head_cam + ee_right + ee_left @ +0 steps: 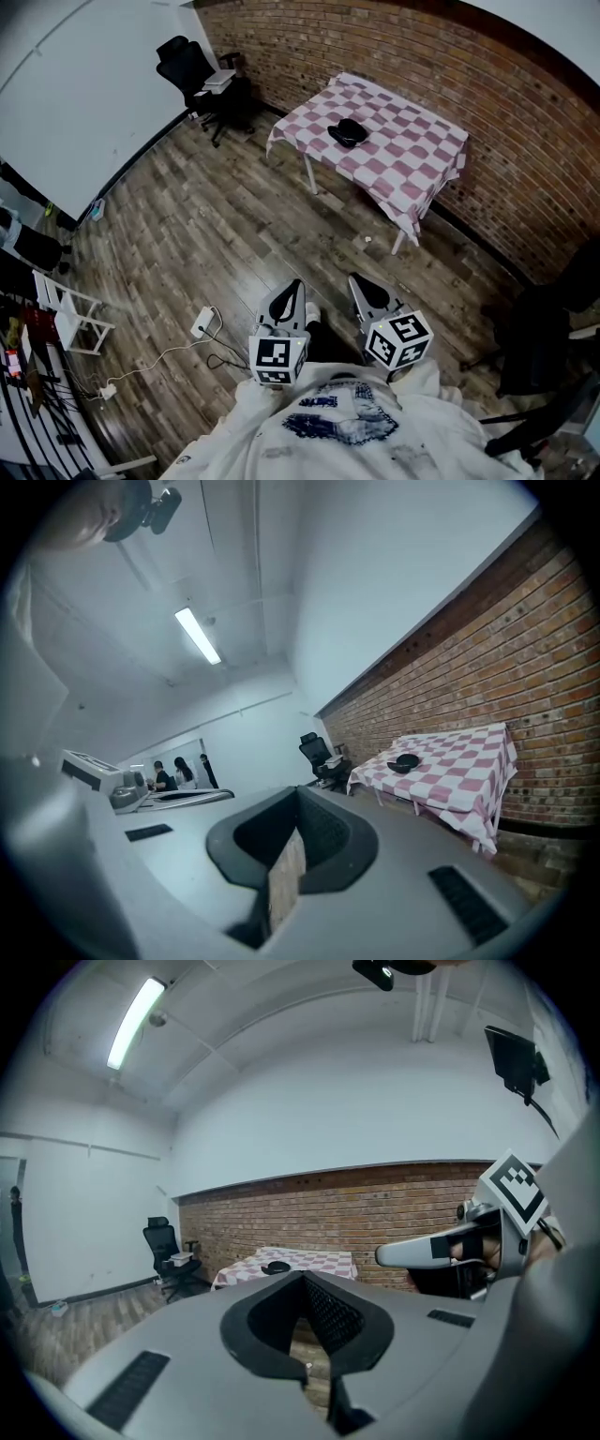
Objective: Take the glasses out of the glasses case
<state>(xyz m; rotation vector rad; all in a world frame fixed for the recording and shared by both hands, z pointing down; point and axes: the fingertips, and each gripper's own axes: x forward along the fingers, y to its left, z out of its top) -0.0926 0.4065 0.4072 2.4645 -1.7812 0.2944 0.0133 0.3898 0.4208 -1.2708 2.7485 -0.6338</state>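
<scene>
A black glasses case [347, 133] lies closed on a table with a pink-and-white checked cloth [412, 159], far across the room by the brick wall. It shows small in the left gripper view [277, 1267] and the right gripper view [406, 761]. Both grippers are held close to my body, well short of the table and pointing roughly towards it. My left gripper [296, 283] [305, 1283] is shut with nothing in it. My right gripper [355, 278] [298, 803] also has its jaws together and holds nothing. No glasses are visible.
Wooden floor lies between me and the table. A black office chair [192, 70] stands at the back left. A white rack [70, 319] and a power strip with cable [202, 323] sit on the floor to the left. Dark chairs [544, 337] stand to the right.
</scene>
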